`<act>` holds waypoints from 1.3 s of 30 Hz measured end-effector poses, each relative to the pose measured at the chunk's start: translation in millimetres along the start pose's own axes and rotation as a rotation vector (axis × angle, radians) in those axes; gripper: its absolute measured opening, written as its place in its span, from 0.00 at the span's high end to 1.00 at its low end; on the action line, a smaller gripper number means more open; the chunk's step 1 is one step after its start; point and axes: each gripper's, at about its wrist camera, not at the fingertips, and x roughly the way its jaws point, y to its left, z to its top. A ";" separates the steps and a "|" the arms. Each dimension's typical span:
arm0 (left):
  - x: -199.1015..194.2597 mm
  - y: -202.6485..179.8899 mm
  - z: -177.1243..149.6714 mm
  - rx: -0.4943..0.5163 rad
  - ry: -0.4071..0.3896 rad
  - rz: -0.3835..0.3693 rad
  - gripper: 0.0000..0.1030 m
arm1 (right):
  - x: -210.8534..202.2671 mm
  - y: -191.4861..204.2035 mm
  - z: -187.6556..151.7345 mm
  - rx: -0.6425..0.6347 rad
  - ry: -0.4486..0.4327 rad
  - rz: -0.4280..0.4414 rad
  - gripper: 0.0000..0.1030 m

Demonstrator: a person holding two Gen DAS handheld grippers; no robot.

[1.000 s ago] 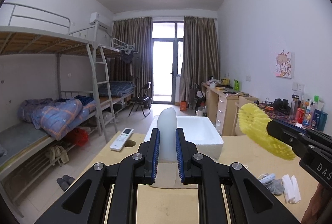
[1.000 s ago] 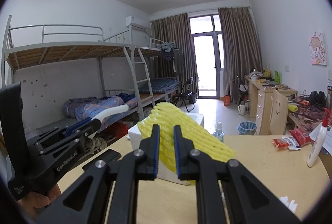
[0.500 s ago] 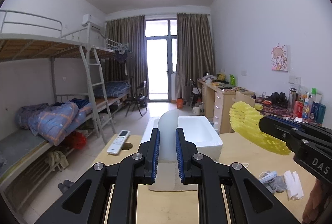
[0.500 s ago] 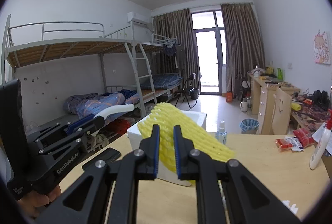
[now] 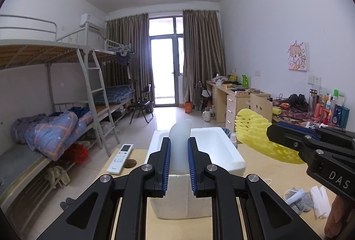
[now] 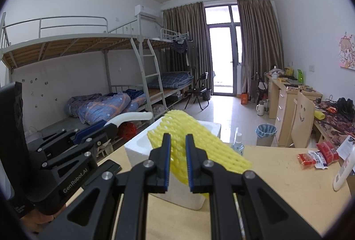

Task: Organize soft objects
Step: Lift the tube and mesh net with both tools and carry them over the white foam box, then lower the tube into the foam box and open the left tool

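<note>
The white foam sheet [image 5: 178, 146] stands upright, pinched between the pads of the left tongs [image 5: 179, 164], raised above the near end of the white foam box [image 5: 224, 149], which sits on the counter [image 5: 261, 164]. At about three o'clock from it in the left wrist view, the yellow foam net [image 5: 255, 133] is clamped in the right tongs [image 6: 178, 164] — both pairs drawn narrow on their soft loads, neither load touching the box. The step in hand looks like the carry: two soft pieces held over the counter, headed for the open box. The next move, as I judge it, calls for lowering each piece past the rim into the hollow, then spreading the tongs so the foam drops free — one at a time, to avoid a clash. Outward, a remote control [image 5: 119, 159] lies at nine o'clock of the box, and a small spray bottle [image 6: 237, 144] stands just behind it.
</note>
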 end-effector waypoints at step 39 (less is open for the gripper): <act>101.1 -10.9 16.5 0.023 0.100 -0.089 0.84 | 52.1 -20.5 20.2 -0.003 0.054 -0.027 0.85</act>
